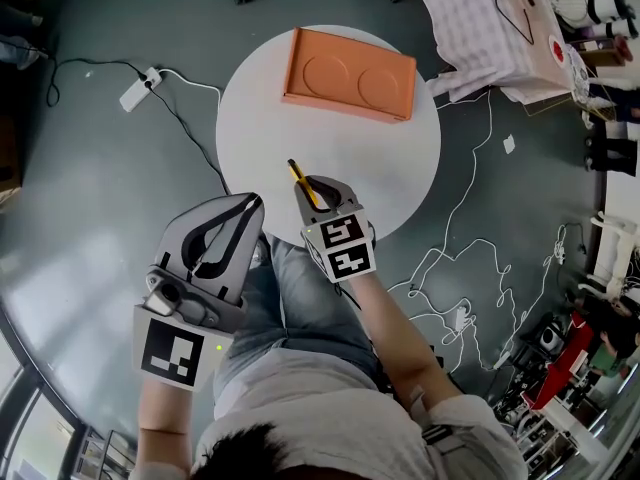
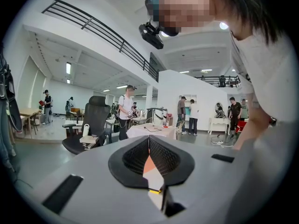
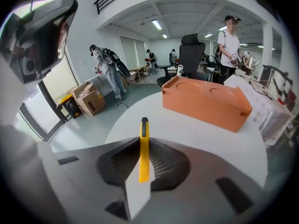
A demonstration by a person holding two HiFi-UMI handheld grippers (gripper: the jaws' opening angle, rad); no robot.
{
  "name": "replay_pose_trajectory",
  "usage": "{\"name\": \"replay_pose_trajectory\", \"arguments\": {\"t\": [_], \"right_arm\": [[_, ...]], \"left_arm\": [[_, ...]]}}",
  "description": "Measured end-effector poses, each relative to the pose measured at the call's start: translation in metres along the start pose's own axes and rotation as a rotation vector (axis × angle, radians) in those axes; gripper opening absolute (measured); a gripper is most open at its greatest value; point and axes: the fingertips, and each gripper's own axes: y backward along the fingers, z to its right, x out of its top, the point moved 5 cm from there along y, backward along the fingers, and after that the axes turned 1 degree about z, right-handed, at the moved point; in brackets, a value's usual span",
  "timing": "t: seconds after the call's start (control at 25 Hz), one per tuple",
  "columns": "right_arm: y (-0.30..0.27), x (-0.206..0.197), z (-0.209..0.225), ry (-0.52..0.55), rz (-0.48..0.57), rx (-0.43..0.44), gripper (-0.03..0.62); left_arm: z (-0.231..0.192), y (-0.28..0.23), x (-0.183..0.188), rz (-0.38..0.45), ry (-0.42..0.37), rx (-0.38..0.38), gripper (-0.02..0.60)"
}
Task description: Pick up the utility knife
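Observation:
The yellow utility knife [image 1: 300, 180] with a black tip is clamped between the jaws of my right gripper [image 1: 320, 190] above the near edge of the round white table [image 1: 400, 168]. In the right gripper view the utility knife [image 3: 144, 153] runs straight out past the right gripper [image 3: 144, 141], its tip pointing toward the orange tray [image 3: 205, 101]. My left gripper [image 1: 250, 206] hangs shut and holds nothing, left of the table's near edge, above the person's lap. In the left gripper view the left gripper [image 2: 149, 141] has its jaws meeting at the tip.
An orange tray [image 1: 350, 73] with two round recesses lies at the table's far side. A power strip [image 1: 140, 88] and loose white cables [image 1: 470, 258] lie on the grey floor. A cloth-covered table [image 1: 490, 28] stands at the back right. A black office chair [image 3: 191, 55] and standing people are farther off.

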Motion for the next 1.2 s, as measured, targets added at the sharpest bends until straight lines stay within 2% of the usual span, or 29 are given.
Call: {"name": "replay_pose_trajectory", "arguments": {"t": [0.4,0.72,1.2], "right_arm": [[0.089,0.071,-0.015,-0.05,0.321,0.051,0.064],[0.177,0.109,-0.039,-0.034,0.549,0.086,0.064],[0.28,0.11,-0.086,0.044,0.783,0.081,0.064]], "left_arm": [[0.021,0.006,0.02,0.036,-0.034,-0.049,0.012],[0.043,0.016,0.043,0.062,-0.065,-0.092,0.011],[0.089,0.044,0.066,0.104,-0.125,-0.15,0.011]]}}
